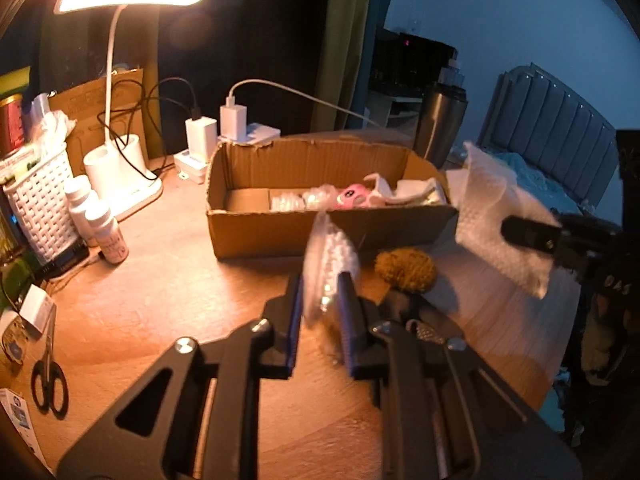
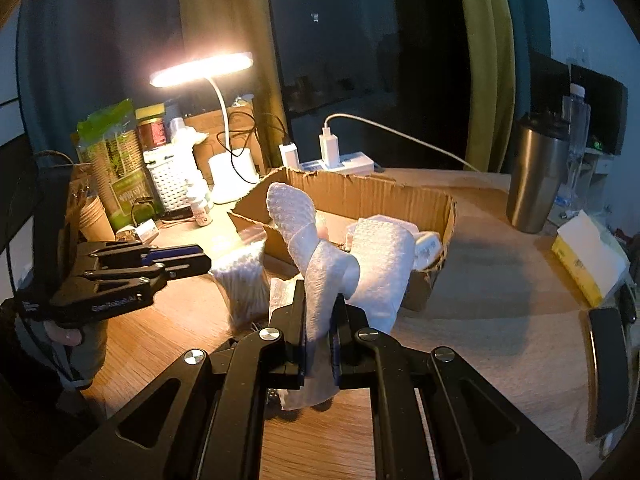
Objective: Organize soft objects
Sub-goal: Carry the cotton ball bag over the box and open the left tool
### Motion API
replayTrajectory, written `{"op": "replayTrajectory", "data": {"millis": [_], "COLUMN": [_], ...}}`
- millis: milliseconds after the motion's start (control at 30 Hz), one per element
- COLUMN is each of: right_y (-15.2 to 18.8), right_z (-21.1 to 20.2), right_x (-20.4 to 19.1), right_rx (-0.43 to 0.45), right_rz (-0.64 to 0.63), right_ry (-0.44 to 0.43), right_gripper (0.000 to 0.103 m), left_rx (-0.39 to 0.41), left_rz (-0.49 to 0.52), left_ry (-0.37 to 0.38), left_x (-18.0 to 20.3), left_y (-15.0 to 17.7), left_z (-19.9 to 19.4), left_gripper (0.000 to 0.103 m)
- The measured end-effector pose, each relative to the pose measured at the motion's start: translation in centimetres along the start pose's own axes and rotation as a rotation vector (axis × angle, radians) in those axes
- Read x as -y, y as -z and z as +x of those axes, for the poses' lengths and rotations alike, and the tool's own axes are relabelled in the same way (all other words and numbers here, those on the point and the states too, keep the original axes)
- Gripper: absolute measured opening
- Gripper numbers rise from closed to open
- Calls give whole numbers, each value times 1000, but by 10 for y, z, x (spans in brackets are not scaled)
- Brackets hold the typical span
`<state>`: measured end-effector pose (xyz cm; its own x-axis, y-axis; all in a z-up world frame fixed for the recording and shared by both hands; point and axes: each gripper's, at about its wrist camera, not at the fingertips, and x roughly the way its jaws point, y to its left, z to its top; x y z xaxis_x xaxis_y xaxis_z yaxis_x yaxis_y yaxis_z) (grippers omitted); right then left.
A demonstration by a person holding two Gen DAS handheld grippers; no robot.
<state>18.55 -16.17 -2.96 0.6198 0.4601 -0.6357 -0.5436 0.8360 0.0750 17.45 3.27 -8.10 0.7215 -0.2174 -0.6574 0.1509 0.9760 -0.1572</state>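
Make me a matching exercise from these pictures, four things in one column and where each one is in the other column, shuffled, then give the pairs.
Things:
1. Swab bag
2. White cloth
3. Scissors
4. Pink toy

Places:
A. Flat on the table
B. In the right tool
C. Inside the box
D. In the left tool

Pairs: 1-D, 2-B, 3-A, 4-C
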Motion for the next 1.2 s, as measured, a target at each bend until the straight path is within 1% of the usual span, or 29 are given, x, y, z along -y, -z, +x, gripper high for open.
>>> {"op": "replayTrajectory", "data": {"millis": [100,133,167,200,233,333,367,433,533,633,733,767,800,833,1033,1200], "right_y": [-1,-1,0,0,1,3,3,3,4,5,7,7,8,8,6,2], "right_z": [-3,-3,-3,-3,-3,-4,-4,-5,-6,-5,-3,-3,-3,-3,-4,-7], "right_x": [-2,-2,-1,0,1,5,7,10,16,21,24,25,26,27,26,21], "right_rx": [8,8,9,10,11,13,13,15,19,19,19,19,19,20,24,33], "right_rz": [-3,-3,-1,2,6,15,17,22,35,46,54,56,58,59,56,43], "right_ry": [0,-1,0,-1,-2,-5,-5,-5,-6,-10,-16,-17,-17,-18,-13,-9], "right_gripper": [10,10,10,10,10,10,10,10,10,10,10,10,10,10,10,10], "left_rx": [-26,-30,-16,-16,-13,-28,-40,-67,-97,-126,-135,-131,-130,-127,-127,-82], "left_rz": [-1,-8,-8,-9,-5,16,28,49,67,97,109,106,100,94,85,73], "left_ry": [1,8,7,3,-1,-2,-2,-10,-17,-51,-43,-39,-33,-30,-18,-3], "left_x": [-1,-2,-2,-1,0,6,9,14,19,27,31,31,31,30,29,30], "left_y": [0,0,-2,-4,-6,-9,-9,-8,-6,-5,-4,-4,-4,-4,-3,-8], "left_z": [5,6,7,9,12,24,29,40,55,69,77,78,80,80,77,57], "left_gripper": [20,27,33,36,42,44,54,65,65,65,64,59,48,41,35,34]}}
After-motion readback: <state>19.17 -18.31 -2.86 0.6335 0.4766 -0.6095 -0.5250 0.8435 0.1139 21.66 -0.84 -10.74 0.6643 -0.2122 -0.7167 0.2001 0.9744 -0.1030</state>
